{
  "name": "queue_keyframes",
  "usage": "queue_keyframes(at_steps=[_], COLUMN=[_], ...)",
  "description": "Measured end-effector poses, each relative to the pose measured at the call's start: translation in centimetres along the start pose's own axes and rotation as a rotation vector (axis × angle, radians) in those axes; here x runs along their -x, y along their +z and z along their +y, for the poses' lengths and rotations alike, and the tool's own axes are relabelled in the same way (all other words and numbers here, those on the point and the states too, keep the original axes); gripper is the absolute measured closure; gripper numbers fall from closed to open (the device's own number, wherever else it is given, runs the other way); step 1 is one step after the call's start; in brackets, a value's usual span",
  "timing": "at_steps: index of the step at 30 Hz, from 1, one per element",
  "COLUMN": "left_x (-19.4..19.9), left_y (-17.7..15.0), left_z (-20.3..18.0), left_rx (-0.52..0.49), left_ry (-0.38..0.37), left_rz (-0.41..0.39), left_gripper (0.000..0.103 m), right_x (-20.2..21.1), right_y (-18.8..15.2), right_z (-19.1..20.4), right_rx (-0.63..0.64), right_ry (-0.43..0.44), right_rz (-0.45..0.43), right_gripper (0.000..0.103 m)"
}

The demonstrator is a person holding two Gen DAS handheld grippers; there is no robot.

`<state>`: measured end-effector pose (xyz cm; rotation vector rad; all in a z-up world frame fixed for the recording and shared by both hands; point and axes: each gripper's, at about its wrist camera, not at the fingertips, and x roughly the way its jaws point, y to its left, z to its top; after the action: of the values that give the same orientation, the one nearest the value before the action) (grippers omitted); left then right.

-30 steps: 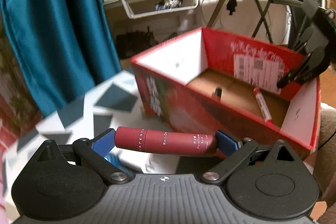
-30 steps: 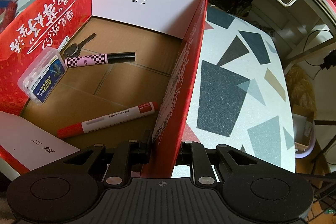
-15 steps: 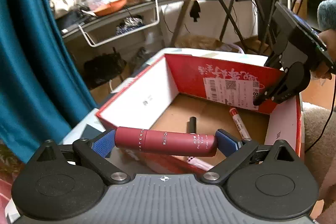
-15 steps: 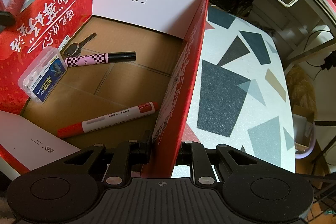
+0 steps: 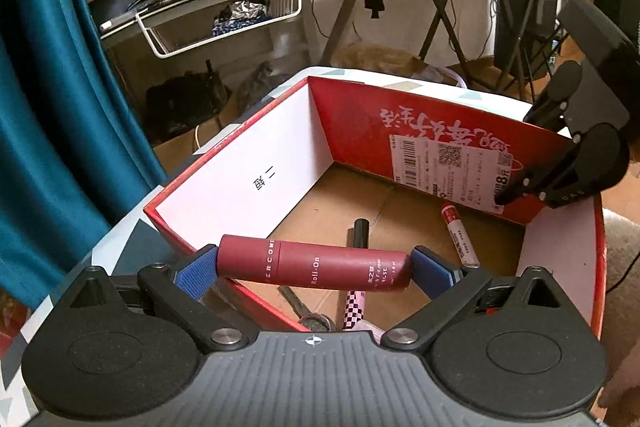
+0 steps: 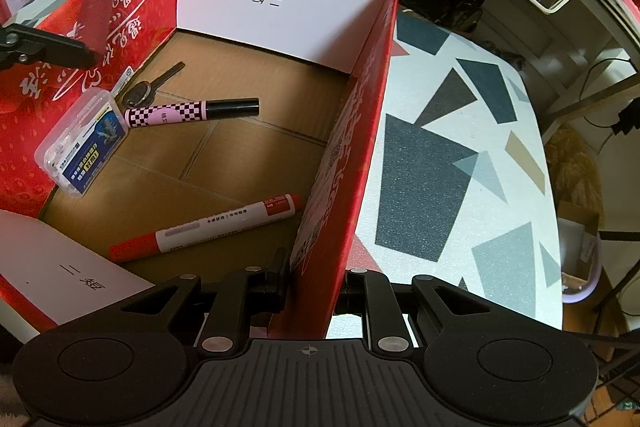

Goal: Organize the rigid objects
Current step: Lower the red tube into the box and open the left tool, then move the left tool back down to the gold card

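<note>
Left wrist view is showing the left gripper point(image 5: 314, 269) pinching a dark red cylindrical roll-on tube point(image 5: 314, 264) end to end between its blue pads, the tube lying crosswise at lower centre, hanging over the near wall of the open red cardboard box point(image 5: 360, 115). On the brown floor beyond are lying a red-and-white marker point(image 5: 460, 233) and a black-capped pink checkered pen point(image 5: 359, 267).

Right wrist view is showing the right gripper point(image 6: 316, 287) clamping the box's right-hand wall point(image 6: 352, 163) at bottom centre, jaws pressed nearly together on the cardboard. Inside, a clear plastic case point(image 6: 82, 141) is leaning at the left wall beside a metal key point(image 6: 150, 87). A speckled table point(image 6: 472, 163) with dark triangles is filling the right side.
</note>
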<state>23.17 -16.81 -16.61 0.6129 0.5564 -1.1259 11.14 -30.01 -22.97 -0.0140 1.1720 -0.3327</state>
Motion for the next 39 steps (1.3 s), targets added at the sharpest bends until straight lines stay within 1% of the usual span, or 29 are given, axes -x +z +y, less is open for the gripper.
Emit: queue_keyframes(at_steps=[5,11,15,19,23,31,34,39], left_x=[-0.4,-0.3,0.6,2.0,3.6,5.1,5.2,5.2], left_y=[0.1,-0.5,-0.9,-1.7,-3.1,-7.9,-9.9,-12.7], left_z=[0.4,1.3,2.2,3.4,5.0,7.0,6.9,6.2], left_rx=[0.032,0.096,0.158,0.22,0.293,0.457,0.479,0.508], left_ry=[0.025,0.043,0.037,0.052,0.09,0.205,0.242,0.275], left_rz=[-0.004,0.003,-0.027,-0.054,-0.061,-0.015,0.027,0.081], left_gripper=[0.001,0.001,0.001,0.001,0.001,0.001,0.001,0.001], right_x=[0.1,0.1,0.0,0.1,0.1,0.0,0.1,0.0], right_y=[0.0,0.0,0.0,0.0,0.0,0.0,0.0,0.0], right_z=[0.1,0.3,0.2,0.2,0.2,0.2,0.2,0.1], right_rx=[0.0,0.0,0.001,0.0,0.001,0.0,0.0,0.0], right_ry=[0.0,0.001,0.001,0.001,0.001,0.001,0.001,0.001], right_rz=[0.001,0.001,0.001,0.0,0.001,0.001,0.001,0.001], right_gripper=[0.087,0.087,0.087,0.087,0.087,0.087,0.087,0.087])
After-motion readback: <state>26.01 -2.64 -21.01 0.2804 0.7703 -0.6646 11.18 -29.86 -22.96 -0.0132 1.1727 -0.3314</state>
